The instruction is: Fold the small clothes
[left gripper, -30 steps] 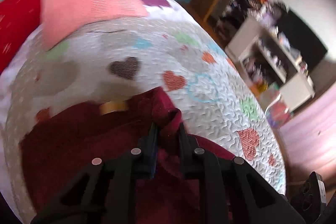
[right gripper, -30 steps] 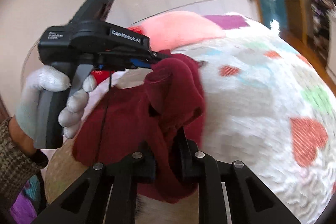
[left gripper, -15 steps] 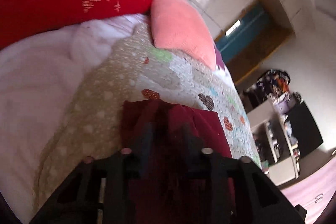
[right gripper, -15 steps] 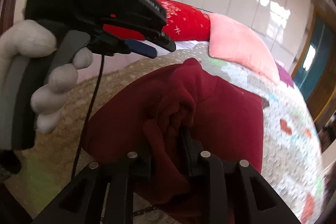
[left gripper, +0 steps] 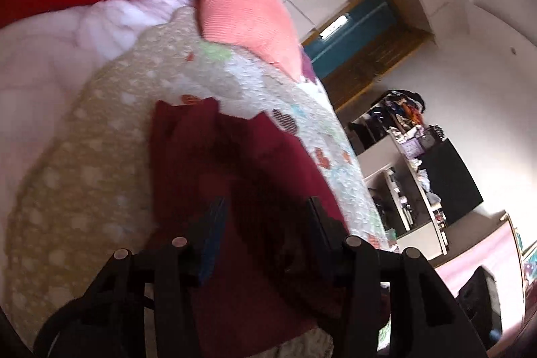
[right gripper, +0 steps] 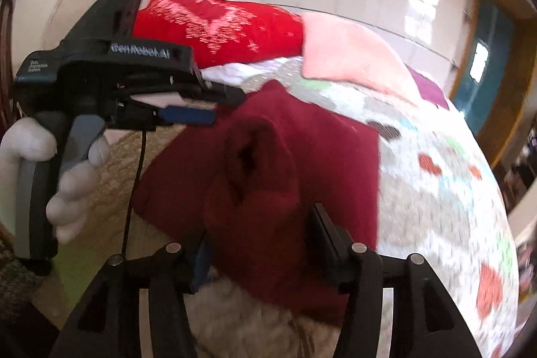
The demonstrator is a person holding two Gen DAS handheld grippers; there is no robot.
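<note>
Both grippers, left (left gripper: 265, 217) and right (right gripper: 258, 240), spread over dark red garment (right gripper: 275, 163) on quilt (right gripper: 436, 190); advisable: flatten raised bunch, square edges before next fold.

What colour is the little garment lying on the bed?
Dark maroon red, plain with no pattern. The garment shows best in the right wrist view, lying on the heart-print quilt.

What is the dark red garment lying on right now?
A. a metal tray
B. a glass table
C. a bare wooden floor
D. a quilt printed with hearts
D: the dark red garment is spread on the heart-print quilt, beside the red pillow and the pink pillow.
</note>
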